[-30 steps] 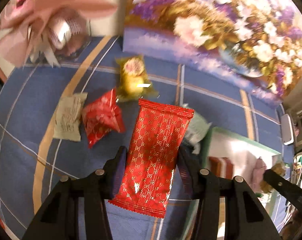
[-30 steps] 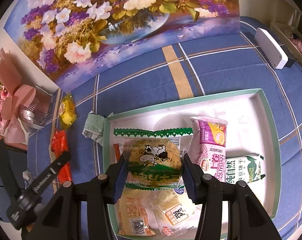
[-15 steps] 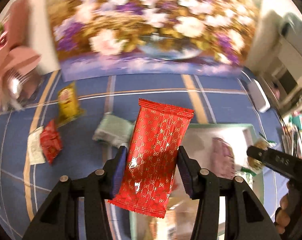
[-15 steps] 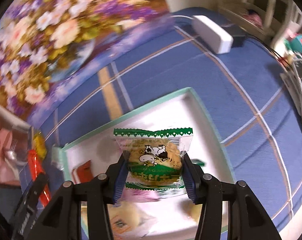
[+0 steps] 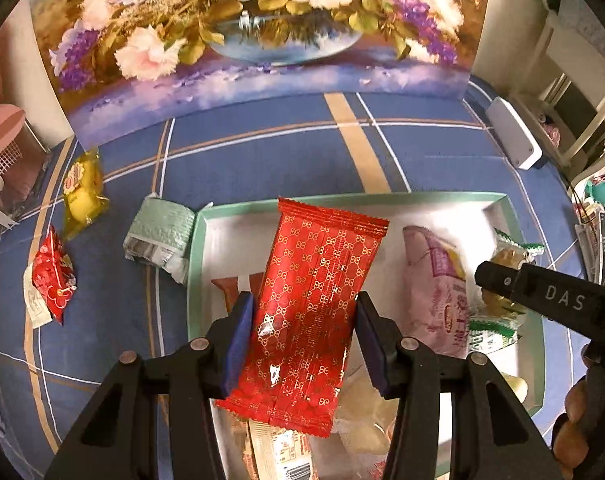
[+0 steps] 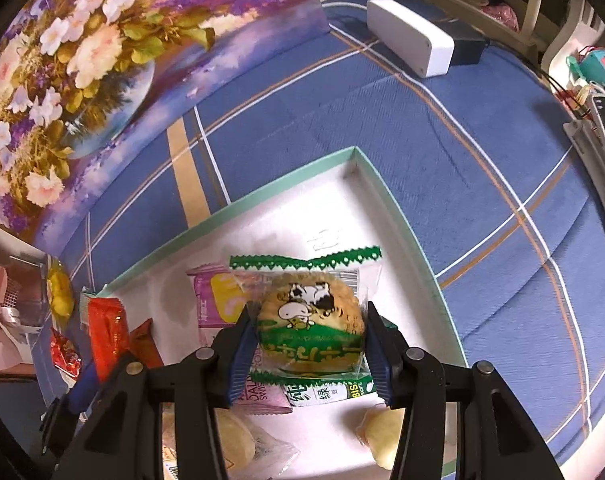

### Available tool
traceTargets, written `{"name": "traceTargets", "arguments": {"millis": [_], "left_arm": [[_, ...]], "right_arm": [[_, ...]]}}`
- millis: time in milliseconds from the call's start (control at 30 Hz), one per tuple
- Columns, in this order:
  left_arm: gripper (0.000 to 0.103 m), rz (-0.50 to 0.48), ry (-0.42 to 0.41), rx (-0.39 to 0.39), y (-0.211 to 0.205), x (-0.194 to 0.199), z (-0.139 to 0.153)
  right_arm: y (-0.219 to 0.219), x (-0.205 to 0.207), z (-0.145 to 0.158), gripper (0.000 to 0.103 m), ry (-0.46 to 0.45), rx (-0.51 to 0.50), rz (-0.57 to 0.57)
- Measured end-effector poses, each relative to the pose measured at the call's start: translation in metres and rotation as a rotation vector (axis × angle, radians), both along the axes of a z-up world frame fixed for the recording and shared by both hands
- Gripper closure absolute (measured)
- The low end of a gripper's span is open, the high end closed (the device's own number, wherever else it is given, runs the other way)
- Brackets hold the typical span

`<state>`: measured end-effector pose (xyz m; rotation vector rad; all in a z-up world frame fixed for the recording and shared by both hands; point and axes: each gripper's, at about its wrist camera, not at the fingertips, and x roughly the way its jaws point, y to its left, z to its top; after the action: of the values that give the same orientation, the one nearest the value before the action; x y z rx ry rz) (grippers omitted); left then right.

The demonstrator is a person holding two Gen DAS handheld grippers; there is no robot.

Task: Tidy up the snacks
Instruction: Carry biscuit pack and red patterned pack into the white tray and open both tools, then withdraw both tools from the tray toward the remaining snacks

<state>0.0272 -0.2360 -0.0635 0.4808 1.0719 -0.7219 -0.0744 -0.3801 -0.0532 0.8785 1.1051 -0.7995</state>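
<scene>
The left gripper [image 5: 304, 330] held its jaws clamped on a red gold-patterned packet [image 5: 314, 312] above the white tray [image 5: 518, 224] on the blue plaid counter [image 5: 262, 152]. The right gripper [image 6: 308, 350] gripped a green-edged cow biscuit pack [image 6: 308, 318] over the same tray's right end.

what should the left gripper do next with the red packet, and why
Probably lower a little and open. The left gripper is shut on the red packet, which already hangs over the white tray, above a bare patch of floor. The right gripper holds the cow biscuit further right, so they look clear.
</scene>
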Motion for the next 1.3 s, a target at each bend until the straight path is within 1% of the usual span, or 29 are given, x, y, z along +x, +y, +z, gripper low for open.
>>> {"name": "traceTargets", "arguments": {"millis": [167,333,400,467,600,667,900,967,1067,1133,1233,1267,1300], "left_arm": [[0.051,0.006,0.005,0.014,0.000,0.000,-0.007],[0.051,0.014,0.012,0.019,0.001,0.002,-0.007],[0.049,0.017,0.011,0.016,0.002,0.003,-0.005],[0.041,0.022,0.010,0.013,0.002,0.004,-0.003],[0.037,0.032,0.012,0.007,0.004,0.007,0.002],[0.033,0.038,0.012,0.002,0.006,0.009,0.006],[0.024,0.080,-0.005,-0.009,0.014,0.020,0.017],[0.020,0.100,-0.009,-0.015,0.017,0.024,0.019],[0.016,0.130,-0.013,-0.027,0.022,0.029,0.022],[0.015,0.156,-0.013,-0.034,0.026,0.033,0.022],[0.013,0.201,-0.010,-0.046,0.033,0.042,0.022],[0.009,0.219,-0.010,-0.052,0.037,0.045,0.022],[0.006,0.236,-0.012,-0.058,0.039,0.049,0.023]], "right_arm": [[0.001,0.000,-0.004,0.050,0.018,0.000,0.003],[0.000,0.001,-0.009,0.050,0.030,0.011,0.003],[0.001,0.002,-0.010,0.049,0.033,0.010,0.004],[0.002,0.002,-0.010,0.047,0.035,0.009,0.006],[0.003,0.003,-0.008,0.043,0.034,0.005,0.006],[0.003,0.004,-0.007,0.042,0.035,-0.002,0.008],[0.005,0.006,0.002,0.033,0.022,-0.014,0.011],[0.006,0.007,0.005,0.031,0.018,-0.021,0.012],[0.007,0.008,0.009,0.025,0.022,-0.042,0.017],[0.008,0.009,0.012,0.017,0.019,-0.059,0.019],[0.009,0.010,0.018,0.009,0.001,-0.076,0.023],[0.010,0.011,0.019,0.008,-0.005,-0.081,0.026],[0.011,0.012,0.021,0.007,-0.011,-0.088,0.031]]}}
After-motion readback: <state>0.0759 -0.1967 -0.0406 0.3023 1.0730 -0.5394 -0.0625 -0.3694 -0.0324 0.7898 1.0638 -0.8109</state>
